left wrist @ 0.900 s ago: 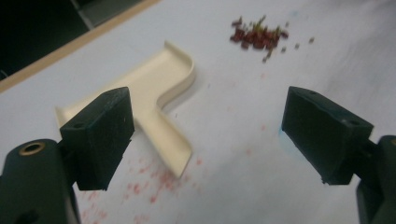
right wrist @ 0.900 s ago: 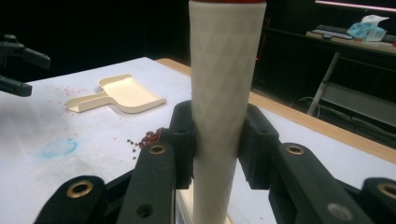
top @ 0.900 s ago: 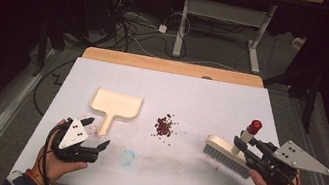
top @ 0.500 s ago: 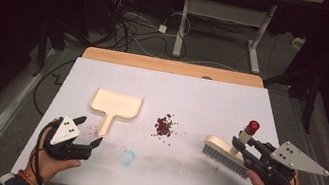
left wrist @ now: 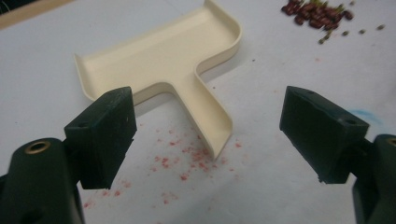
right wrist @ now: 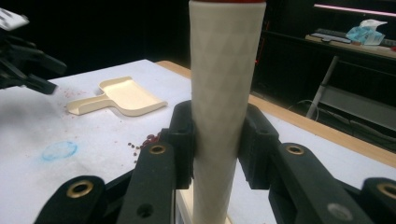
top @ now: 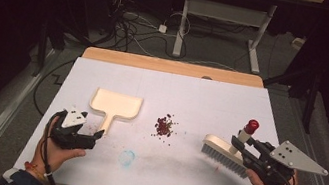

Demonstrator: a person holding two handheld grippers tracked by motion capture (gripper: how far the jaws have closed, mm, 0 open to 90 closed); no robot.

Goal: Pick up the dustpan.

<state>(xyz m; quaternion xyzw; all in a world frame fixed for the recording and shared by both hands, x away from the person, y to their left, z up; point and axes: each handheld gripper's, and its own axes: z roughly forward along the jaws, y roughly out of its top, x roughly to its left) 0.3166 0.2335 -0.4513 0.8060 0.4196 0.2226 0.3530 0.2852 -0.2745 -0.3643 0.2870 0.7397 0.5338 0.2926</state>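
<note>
table [top: 231, 104]: beans centre | dustpan [left wrist: 163, 60]: left-centre, handle toward near edge, untouched | brush [top: 223, 153]: near right, right gripper [right wrist: 217, 144] clenched on handle | left gripper [left wrist: 208, 135]: released, straddle handle squarely, then clamp | beans [top: 164, 126]: sweep leftward

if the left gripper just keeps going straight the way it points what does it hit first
Most likely the dustpan's handle: the open left gripper is aimed at it, with its end lying between and just ahead of the jaws. How near the pads are is hard to judge.
</note>
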